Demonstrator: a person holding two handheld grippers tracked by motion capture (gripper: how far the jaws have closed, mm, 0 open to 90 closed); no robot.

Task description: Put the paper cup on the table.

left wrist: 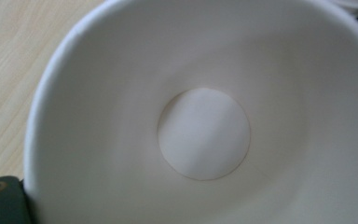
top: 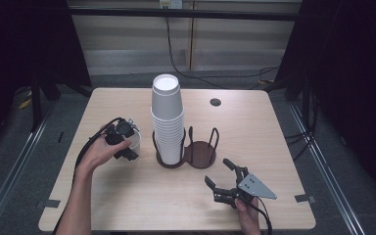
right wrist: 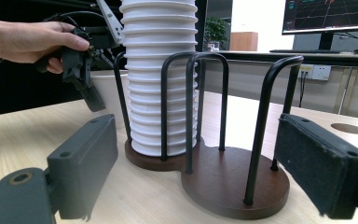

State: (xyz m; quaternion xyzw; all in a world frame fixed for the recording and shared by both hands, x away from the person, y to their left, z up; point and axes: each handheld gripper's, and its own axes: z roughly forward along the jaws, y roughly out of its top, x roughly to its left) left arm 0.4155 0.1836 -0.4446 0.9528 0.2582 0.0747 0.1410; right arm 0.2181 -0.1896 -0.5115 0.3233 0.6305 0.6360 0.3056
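looks like setting a single white cup point(top: 135, 141) upright on table point(top: 127, 196) just left of cup stack point(top: 167, 122) in rack point(top: 200, 152), left gripper point(top: 122, 139) over its rim w/ jaws spread, prob letting go; right gripper point(top: 227, 178) idle, wide open nr rack; next: lift left clear w/o tipping cup.

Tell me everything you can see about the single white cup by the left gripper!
The single white cup looks like plain paper, with a rolled rim and a round flat bottom. It stands upright on the wooden table, mouth up, just left of the tall cup stack in the wire holder. It is empty and clean inside, as the left gripper view shows. The left gripper reaches over its rim; whether the jaws press the wall cannot be told.
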